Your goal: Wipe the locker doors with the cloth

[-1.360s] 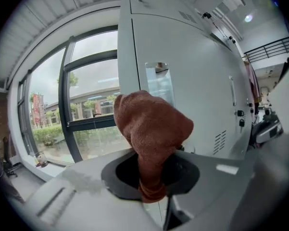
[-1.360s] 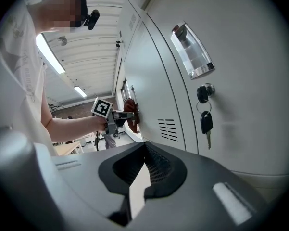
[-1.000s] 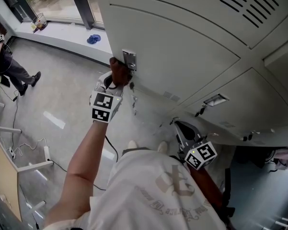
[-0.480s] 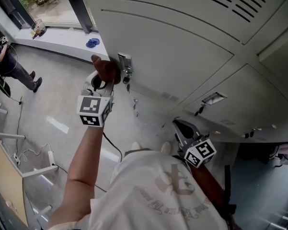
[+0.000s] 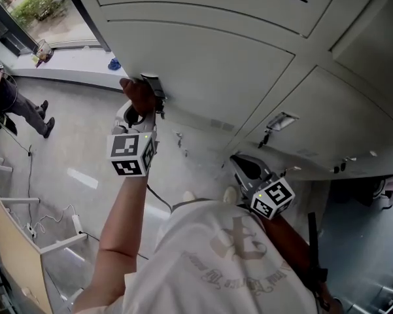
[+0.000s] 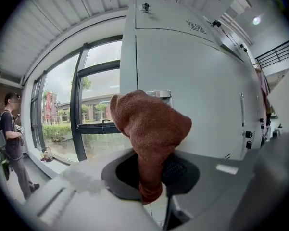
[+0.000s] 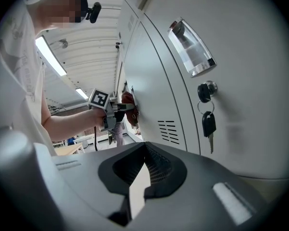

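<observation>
My left gripper (image 5: 141, 107) is shut on a brown cloth (image 5: 138, 93) and presses it against the grey locker door (image 5: 209, 57), just left of the metal latch (image 5: 154, 84) near the door's edge. In the left gripper view the cloth (image 6: 149, 127) stands up bunched between the jaws, in front of the latch (image 6: 159, 94). My right gripper (image 5: 244, 167) hangs lower, close to the lower lockers, shut with nothing in it. The right gripper view shows the left gripper (image 7: 116, 110) and the cloth (image 7: 128, 100) far along the door.
Beside the right gripper, a lower locker door carries a label holder (image 7: 191, 47) and a lock with a hanging key (image 7: 209, 124). A person (image 6: 9, 138) stands by the window to the left. Cables (image 5: 52, 224) lie on the floor beside a table edge (image 5: 16, 260).
The left gripper has slid the cloth a little to the left, from against the latch toward the door's edge. The right gripper has stayed where it was.
</observation>
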The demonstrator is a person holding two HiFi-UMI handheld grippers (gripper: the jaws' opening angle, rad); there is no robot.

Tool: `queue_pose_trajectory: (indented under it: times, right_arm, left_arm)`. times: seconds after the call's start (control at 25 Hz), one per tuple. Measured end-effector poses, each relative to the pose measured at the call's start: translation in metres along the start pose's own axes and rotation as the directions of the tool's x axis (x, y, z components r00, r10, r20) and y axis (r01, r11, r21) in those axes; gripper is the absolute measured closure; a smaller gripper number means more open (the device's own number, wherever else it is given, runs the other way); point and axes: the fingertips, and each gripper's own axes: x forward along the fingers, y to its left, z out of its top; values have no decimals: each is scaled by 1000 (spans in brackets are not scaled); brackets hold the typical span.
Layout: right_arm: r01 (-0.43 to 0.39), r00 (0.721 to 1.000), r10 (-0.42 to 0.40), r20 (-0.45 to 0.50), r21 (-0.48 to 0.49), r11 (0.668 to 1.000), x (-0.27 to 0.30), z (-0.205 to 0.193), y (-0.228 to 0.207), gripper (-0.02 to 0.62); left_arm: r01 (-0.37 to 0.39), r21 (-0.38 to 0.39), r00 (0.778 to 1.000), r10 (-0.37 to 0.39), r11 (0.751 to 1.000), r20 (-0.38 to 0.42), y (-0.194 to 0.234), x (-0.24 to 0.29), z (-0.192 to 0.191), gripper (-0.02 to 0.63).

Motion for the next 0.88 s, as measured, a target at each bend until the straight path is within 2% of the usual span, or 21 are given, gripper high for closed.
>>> queue_pose_trajectory:
  times: [0.12, 0.32, 0.4, 0.56, 0.88]
  right_arm:
    - [-13, 1000, 13, -2, -14, 1000, 3, 3, 0, 588]
    - [-18, 1000, 17, -20, -35, 999, 10, 0, 0, 588]
    - [-19, 1000, 18, -19, -39, 999, 13, 1, 1, 588]
    - [-50, 998, 49, -38, -41, 998, 14, 0, 4, 588]
    - [-74, 997, 73, -27, -49, 996, 17, 5, 4, 588]
  left_arm:
    - [16, 10, 1000, -17, 1000, 11, -9, 0, 8, 528]
    - [102, -54, 995, -101, 993, 11, -27, 1, 4, 528]
    - [122, -45, 993, -121, 992, 13, -35, 3, 4, 528]
    - [111, -41, 994, -111, 993, 23, -50, 2, 6, 526]
    - [195, 1, 981, -195, 981, 12, -93, 4, 1, 526]
